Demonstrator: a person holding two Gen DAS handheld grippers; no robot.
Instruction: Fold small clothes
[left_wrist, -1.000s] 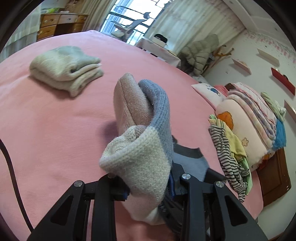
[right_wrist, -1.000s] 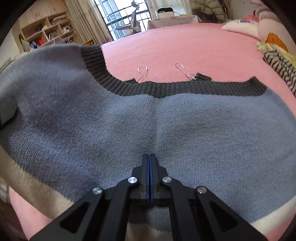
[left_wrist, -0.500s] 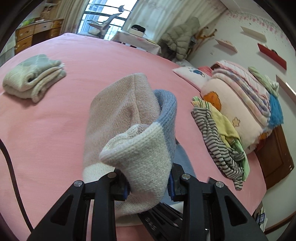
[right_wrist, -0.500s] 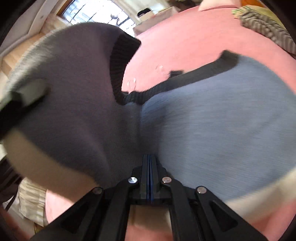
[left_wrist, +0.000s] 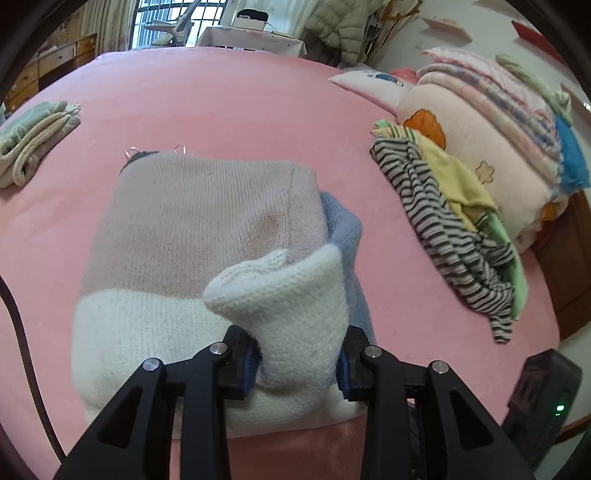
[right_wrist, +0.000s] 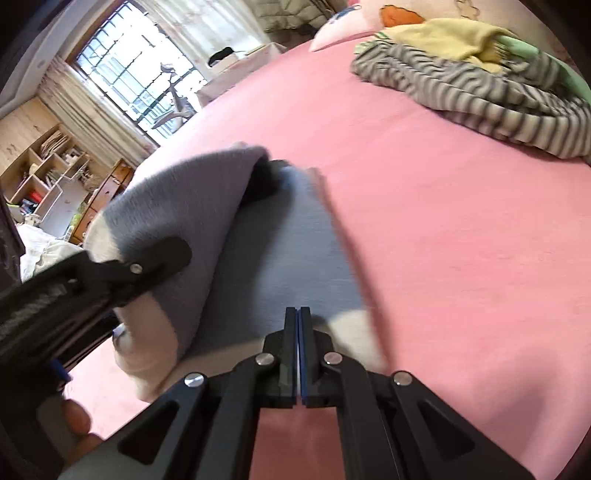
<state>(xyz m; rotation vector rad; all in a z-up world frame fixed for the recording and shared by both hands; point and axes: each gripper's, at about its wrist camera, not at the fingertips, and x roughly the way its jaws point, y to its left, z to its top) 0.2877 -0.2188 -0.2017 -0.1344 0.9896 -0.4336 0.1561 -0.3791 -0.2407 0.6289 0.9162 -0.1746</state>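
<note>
Left gripper (left_wrist: 299, 365) jaws opening around sweater (left_wrist: 192, 236) hem; right gripper (right_wrist: 299, 354) pressed together, pinching hem.

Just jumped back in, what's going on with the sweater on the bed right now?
A person is folding a knitted sweater on the pink bed. The left gripper has a bunched white edge between its jaws, which are opening. The right gripper is shut, pinching the edge of the gray layer. A folded garment lies aside.
</note>
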